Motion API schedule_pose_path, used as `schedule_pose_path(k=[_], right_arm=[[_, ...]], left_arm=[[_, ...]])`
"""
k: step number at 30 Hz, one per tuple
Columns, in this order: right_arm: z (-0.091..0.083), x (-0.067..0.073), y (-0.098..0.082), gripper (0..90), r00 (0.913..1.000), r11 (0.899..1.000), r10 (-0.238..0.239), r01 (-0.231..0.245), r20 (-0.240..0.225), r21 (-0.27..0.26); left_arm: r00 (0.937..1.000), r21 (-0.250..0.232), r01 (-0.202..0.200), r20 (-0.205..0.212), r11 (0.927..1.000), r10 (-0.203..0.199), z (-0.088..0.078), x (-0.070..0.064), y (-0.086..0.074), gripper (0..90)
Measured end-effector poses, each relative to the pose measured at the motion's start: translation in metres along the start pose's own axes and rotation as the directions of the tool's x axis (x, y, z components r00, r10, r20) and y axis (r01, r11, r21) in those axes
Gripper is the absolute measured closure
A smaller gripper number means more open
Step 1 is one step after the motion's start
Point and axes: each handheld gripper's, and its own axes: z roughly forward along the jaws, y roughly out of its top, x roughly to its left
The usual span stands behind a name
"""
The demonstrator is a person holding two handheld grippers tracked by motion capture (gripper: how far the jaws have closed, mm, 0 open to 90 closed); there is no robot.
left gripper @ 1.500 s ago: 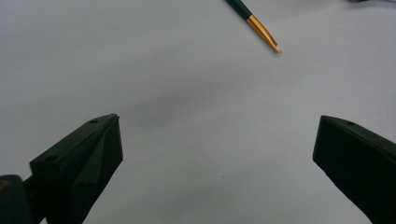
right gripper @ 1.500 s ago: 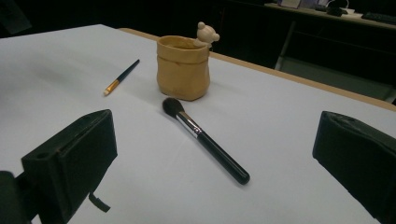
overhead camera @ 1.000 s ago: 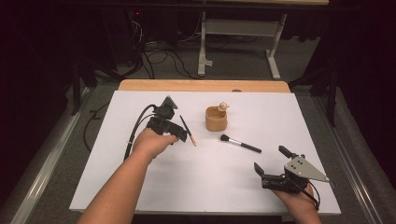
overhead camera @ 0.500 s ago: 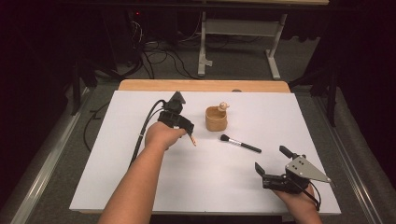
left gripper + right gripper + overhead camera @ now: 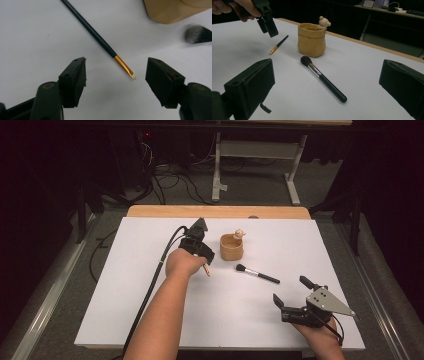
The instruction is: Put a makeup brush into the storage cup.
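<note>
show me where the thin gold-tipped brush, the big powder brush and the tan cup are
thin brush (image 5: 122,65), left gripper view, on its gold ferrule
powder brush (image 5: 327,83), right gripper view, on its black handle
tan cup (image 5: 311,41), right gripper view, on its front wall

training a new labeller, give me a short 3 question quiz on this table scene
1. True or false: the left tool already clamps the thin brush.
2. Which lies nearer the right tool: A) thin brush B) powder brush?
3. What figure sits on the tan pot's rim?

Key: 1 false, the jaws stand apart around its tip, having just been closing. 2 B. 3 a small bear.
</note>
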Motion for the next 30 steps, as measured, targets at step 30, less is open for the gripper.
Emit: schedule_pose_path(k=[30], right_arm=[[0.000, 0.001, 0.001, 1.4, 0.9999, 1.000, -0.010, 0.010, -0.011, -0.005]], left_arm=[[0.9975, 0.031, 0.059, -0.040, 0.9978, -0.058, 0.034, -0.005, 0.006, 55.3]])
